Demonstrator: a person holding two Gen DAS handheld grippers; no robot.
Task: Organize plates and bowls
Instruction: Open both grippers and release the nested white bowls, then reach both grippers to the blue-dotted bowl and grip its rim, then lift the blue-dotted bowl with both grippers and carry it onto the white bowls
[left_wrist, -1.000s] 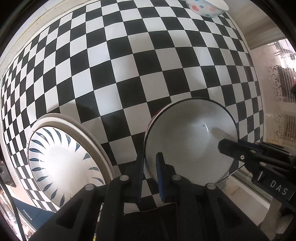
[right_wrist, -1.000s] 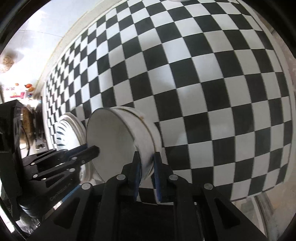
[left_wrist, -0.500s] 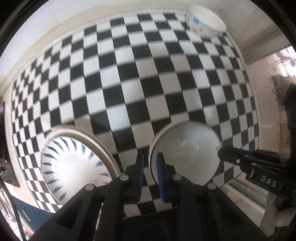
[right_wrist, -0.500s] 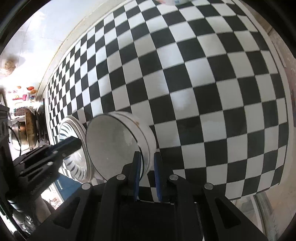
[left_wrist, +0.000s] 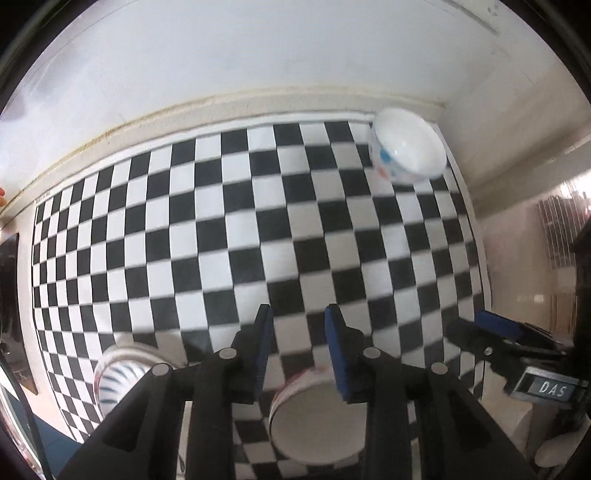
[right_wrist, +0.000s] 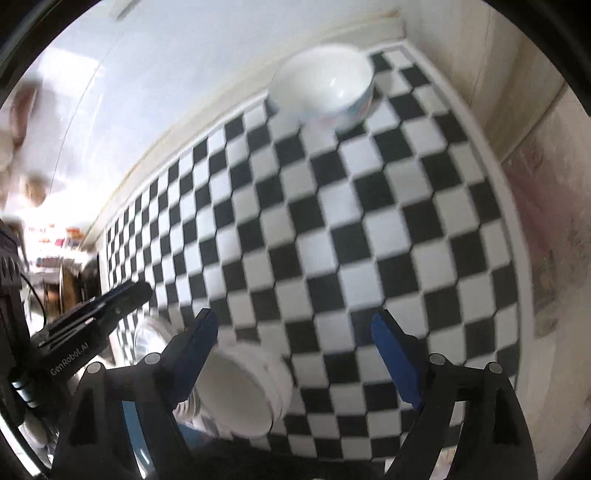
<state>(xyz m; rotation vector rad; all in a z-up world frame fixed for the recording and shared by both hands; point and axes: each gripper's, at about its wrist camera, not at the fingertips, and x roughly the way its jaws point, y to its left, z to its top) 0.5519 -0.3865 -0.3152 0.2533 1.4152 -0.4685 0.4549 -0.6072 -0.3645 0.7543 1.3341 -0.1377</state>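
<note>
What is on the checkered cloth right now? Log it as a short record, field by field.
surface: black-and-white checkered cloth
near bowl: plain white bowl, on the cloth, ungripped
far bowl: white bowl with coloured dots, at the far corner by the wall
plate: striped plate, left of the plain bowl
left hand-held gripper: open, empty
right hand-held gripper: open wide, empty

My own left tongs (left_wrist: 298, 339) hide the near rim of the white bowl (left_wrist: 314, 421) below them, and most of the striped plate (left_wrist: 114, 376) is lost behind the left finger's arm. From my right tongs (right_wrist: 295, 343), the plate (right_wrist: 147, 336) shows only as a sliver behind the white bowl (right_wrist: 243, 395) and my finger. The dotted bowl (right_wrist: 325, 88) at the far corner is smeared, its pattern unreadable. The checkered cloth (right_wrist: 332, 229) blurs throughout.
</note>
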